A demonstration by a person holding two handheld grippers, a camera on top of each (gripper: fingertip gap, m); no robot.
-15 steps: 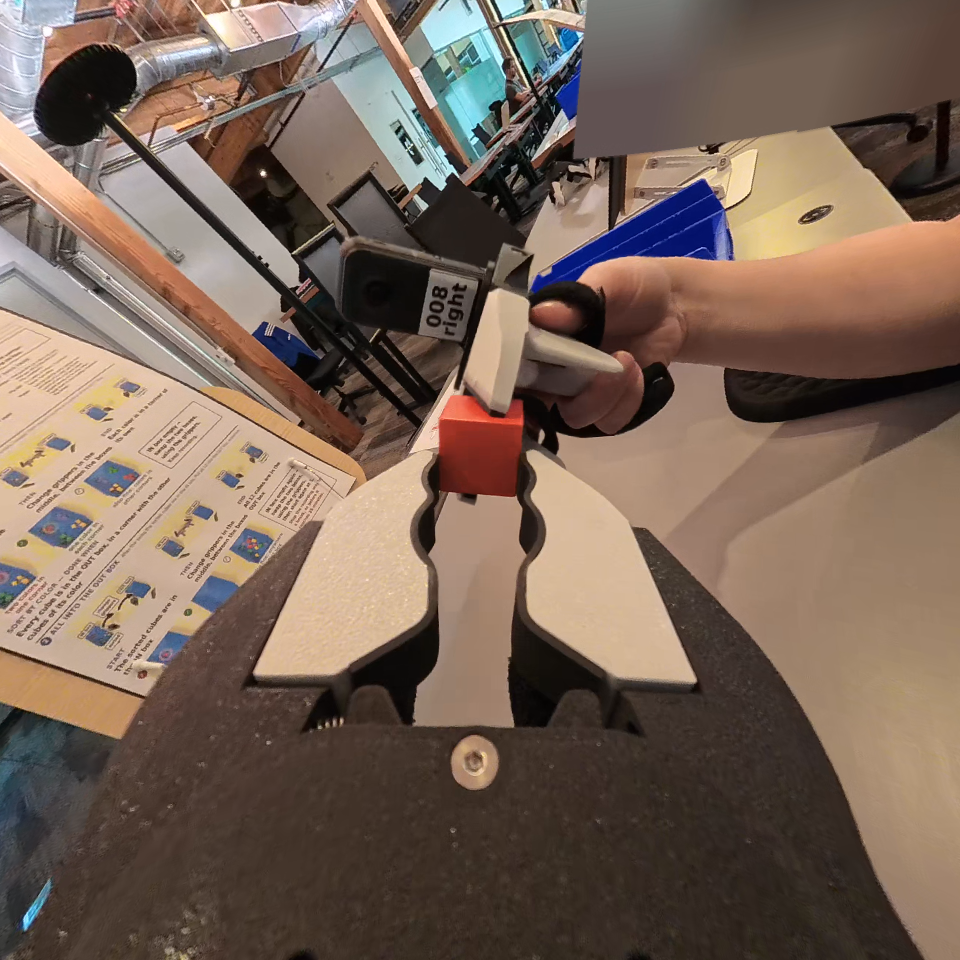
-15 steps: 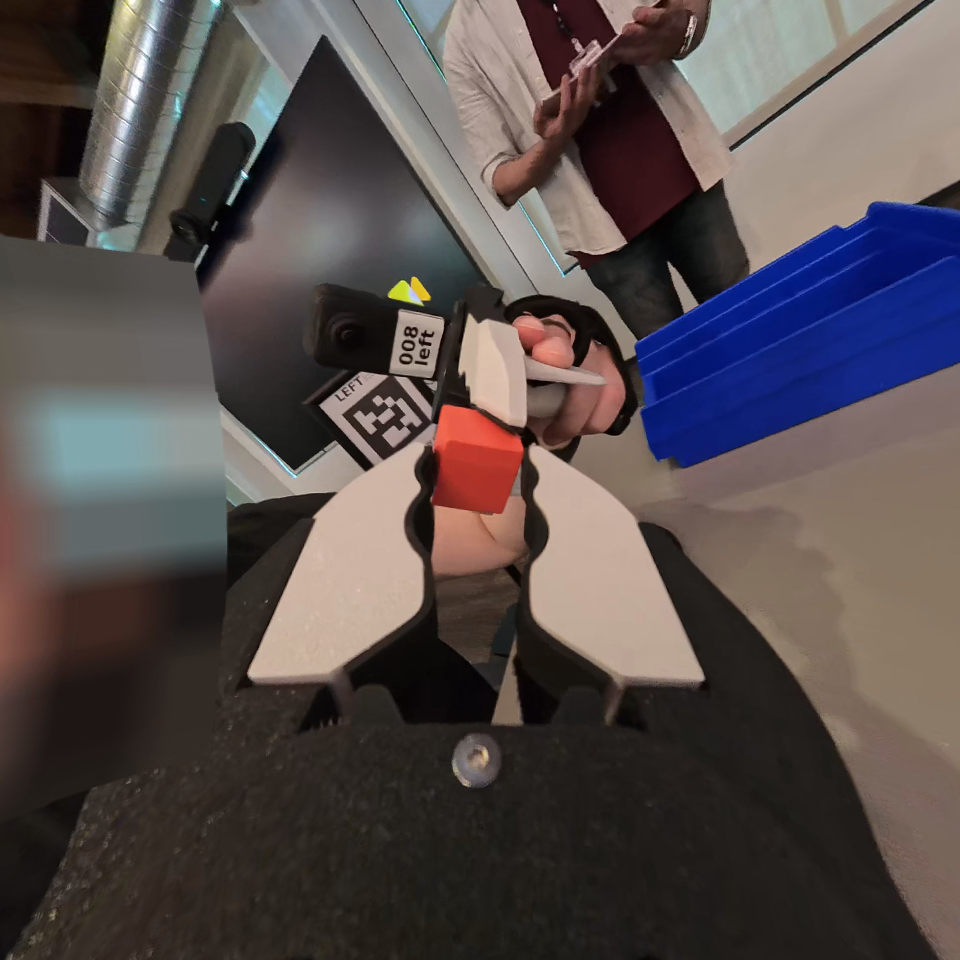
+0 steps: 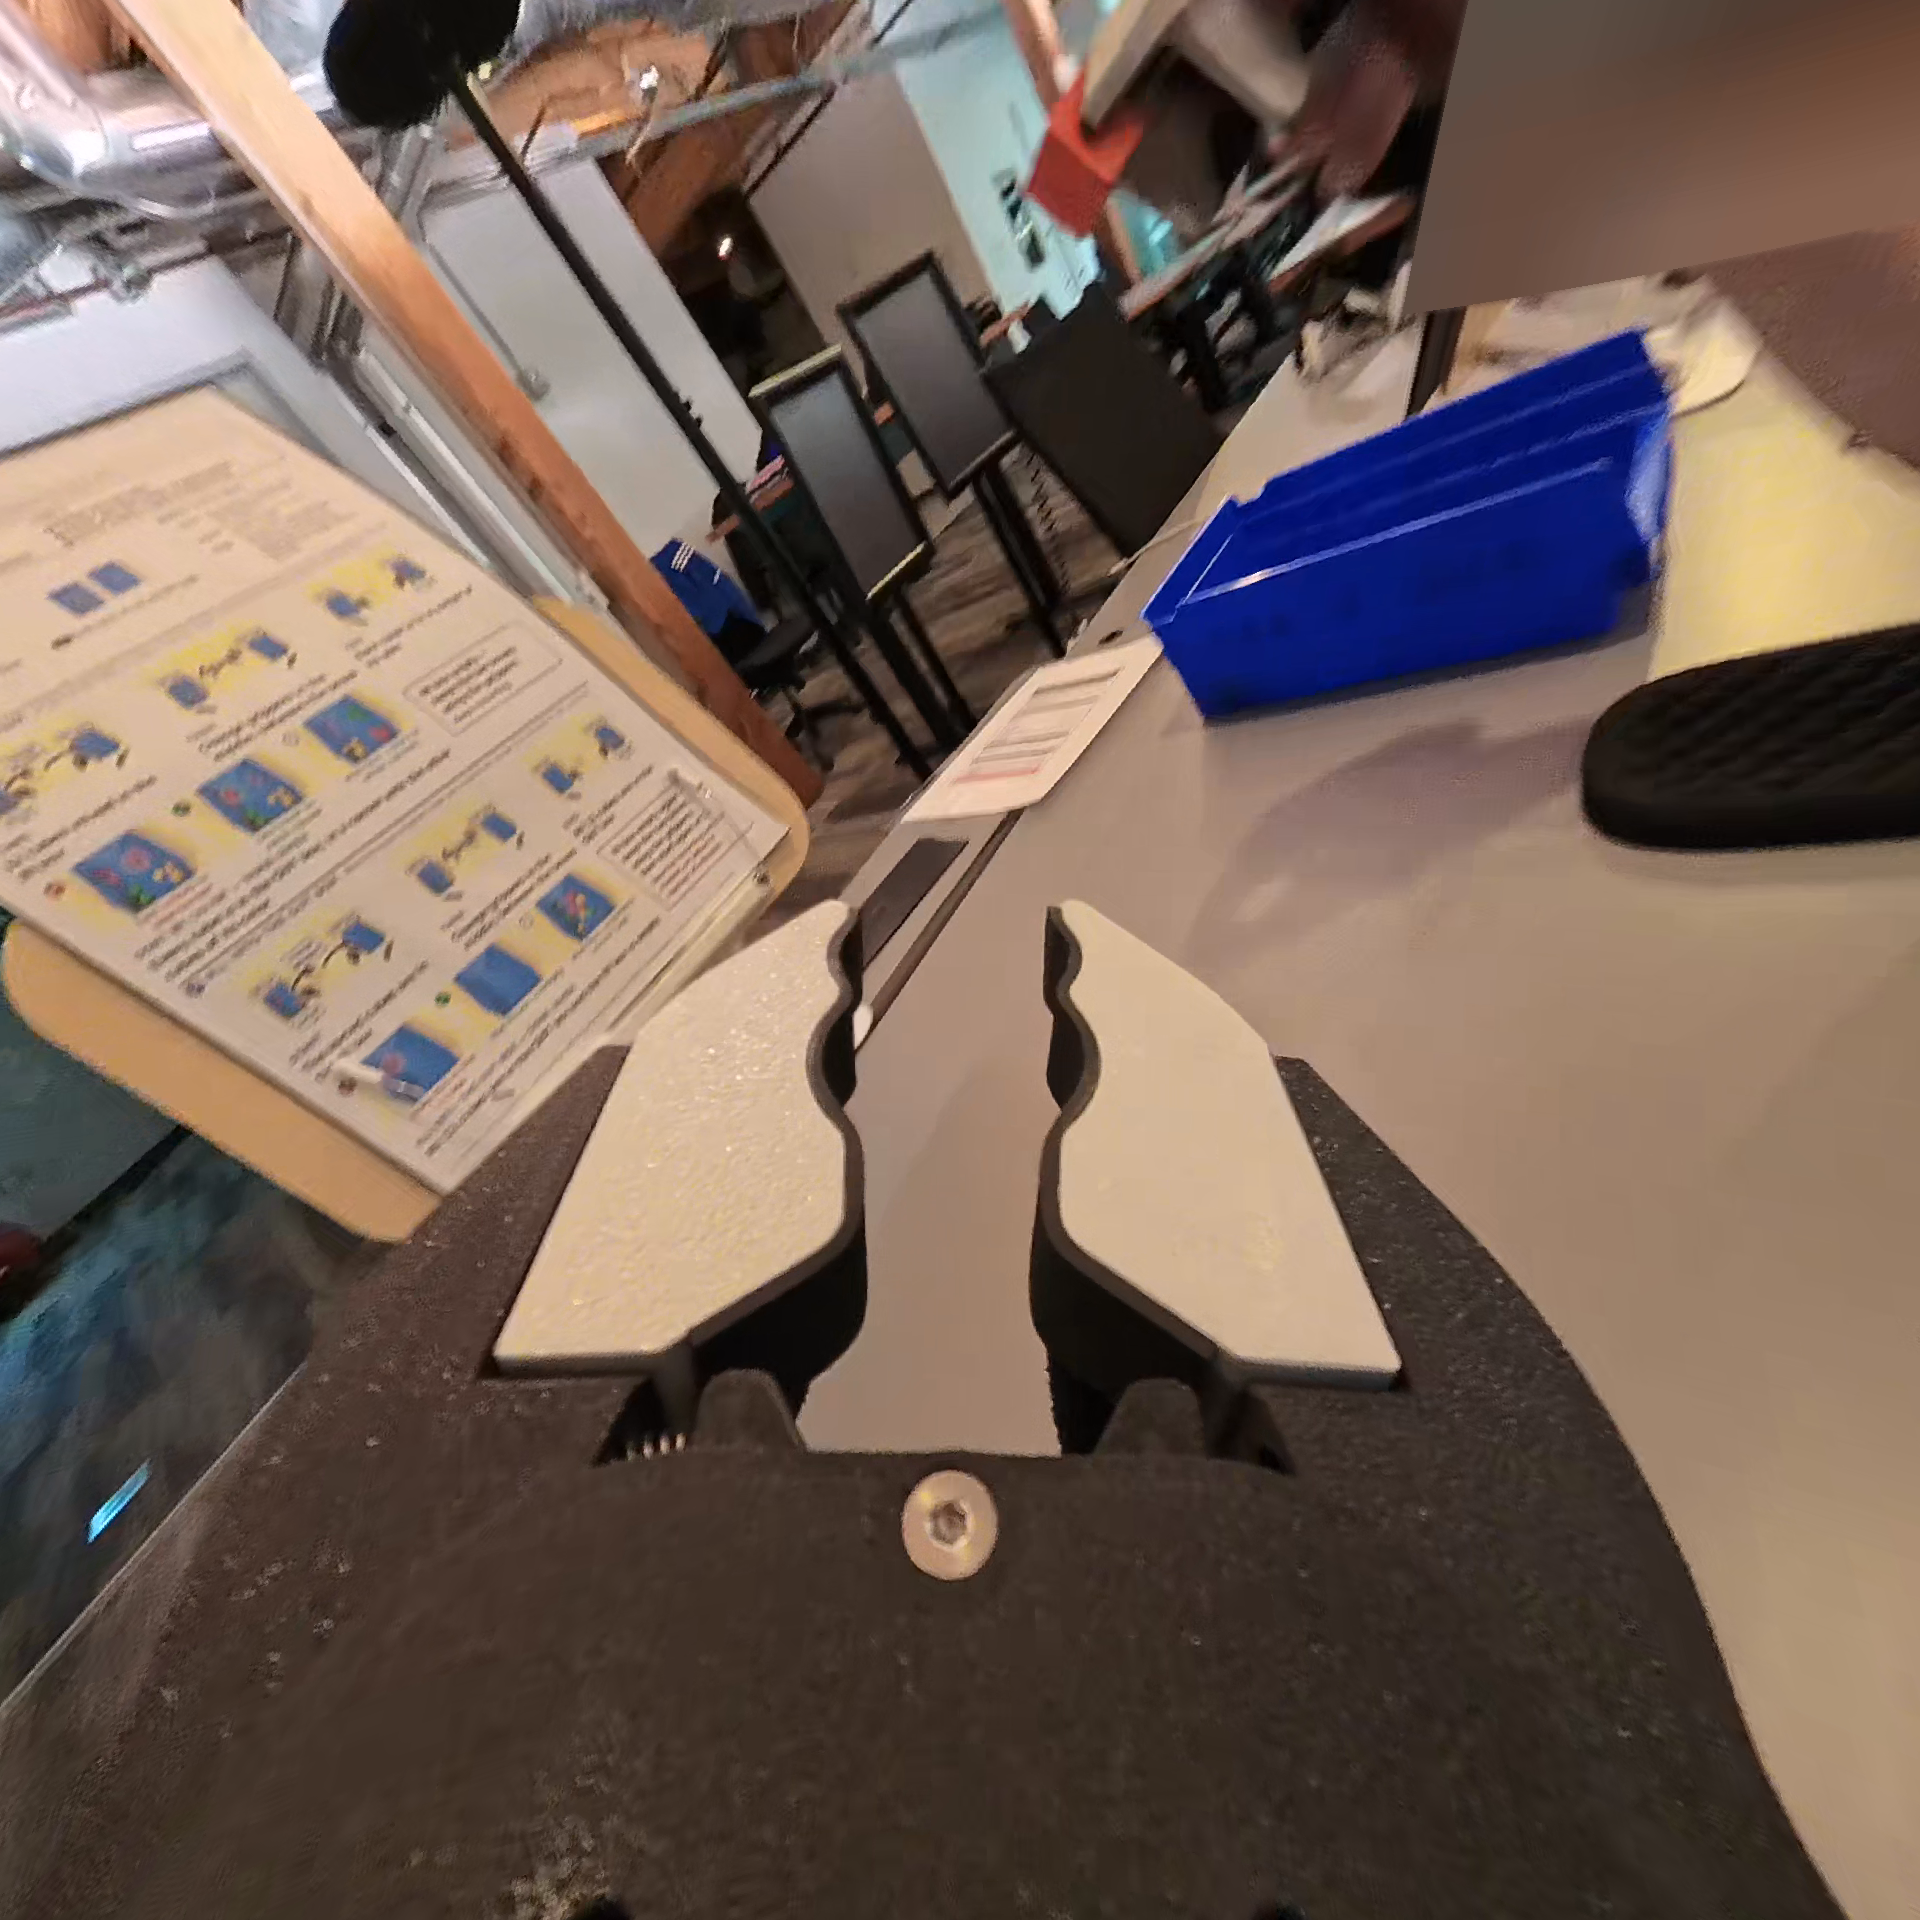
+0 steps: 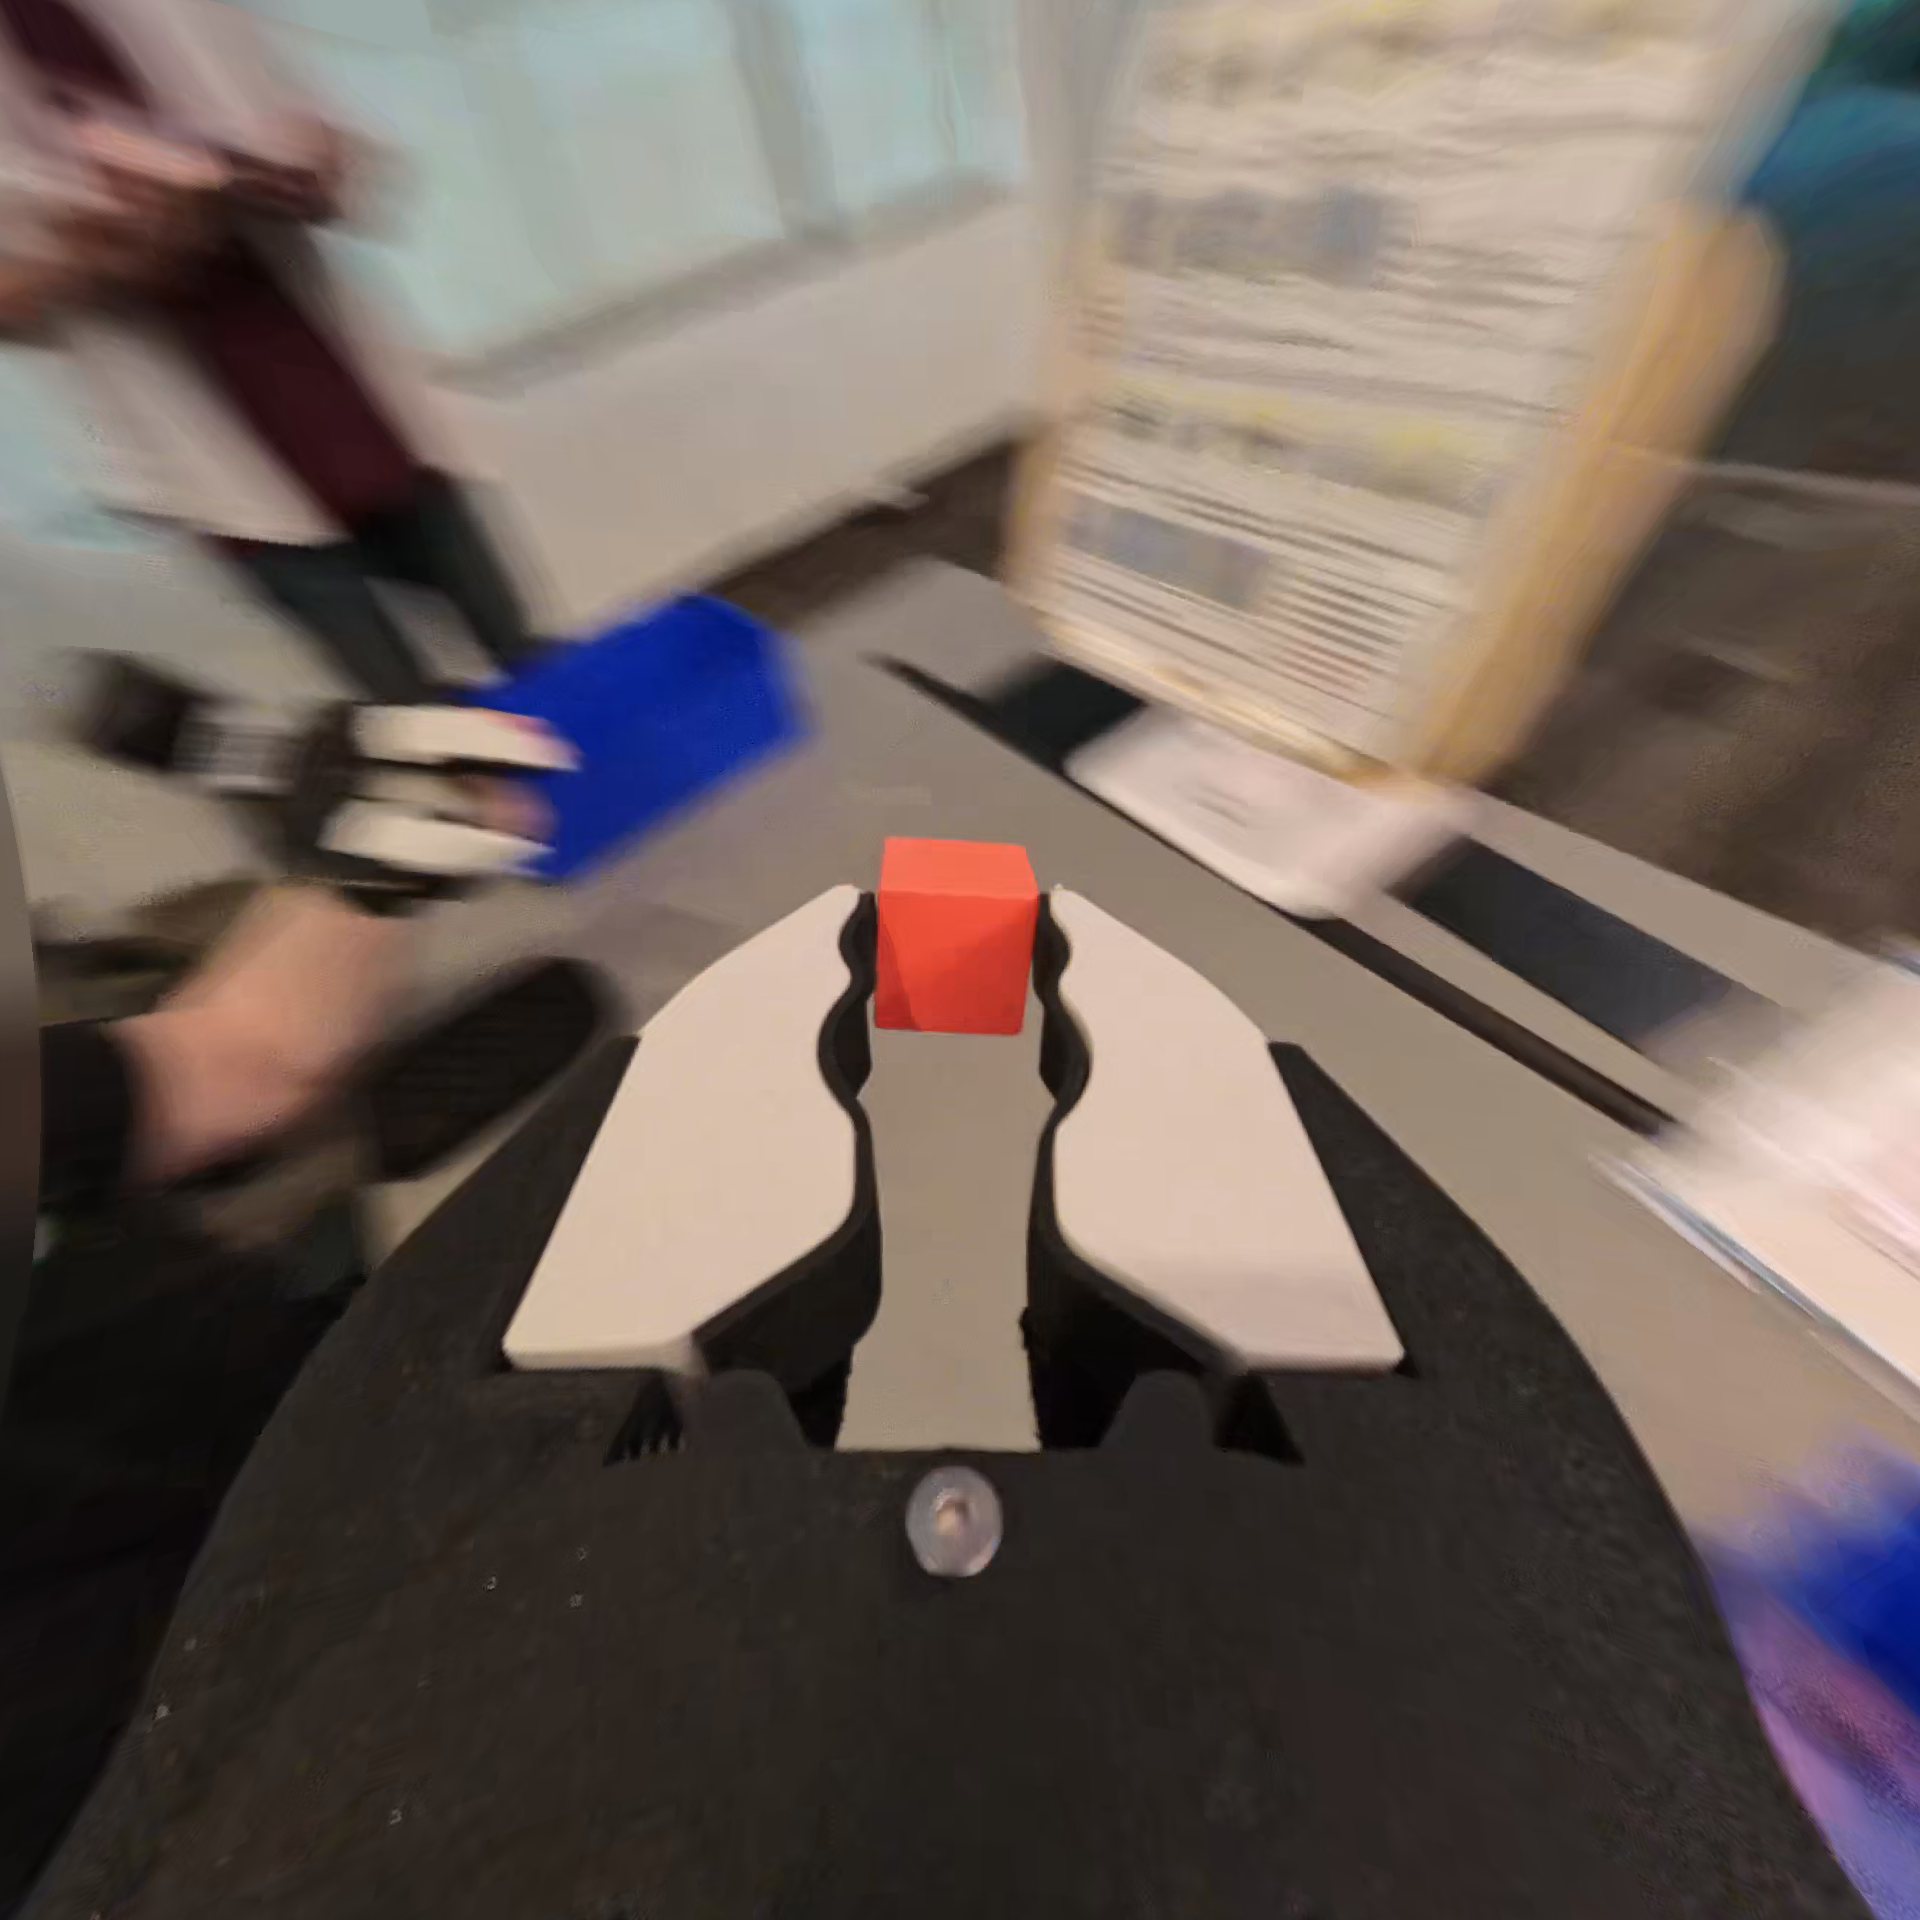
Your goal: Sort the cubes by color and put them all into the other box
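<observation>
My right gripper (image 4: 956,914) is shut on a red cube (image 4: 956,951), held between its fingertips above the grey table (image 4: 935,769). My left gripper (image 3: 951,925) is open and empty, low over the table (image 3: 1351,1039). In the left wrist view the red cube (image 3: 1081,166) shows blurred, high up and far off. A blue box (image 3: 1434,582) stands on the table ahead and to the right of my left gripper. In the right wrist view my left gripper (image 4: 436,790) shows blurred at the left, in front of a blue box (image 4: 665,727).
An instruction board (image 3: 364,779) leans at the table's left edge and also shows in the right wrist view (image 4: 1351,364). A black pad (image 3: 1766,738) lies at the right. A white paper (image 3: 1039,738) lies near the table edge. A person (image 4: 208,364) stands behind. Another blue shape (image 4: 1860,1600) is at lower right.
Both grippers held the red cube together; my left gripper has opened and let go. My right gripper has swung away with the cube, and the two grippers are now far apart.
</observation>
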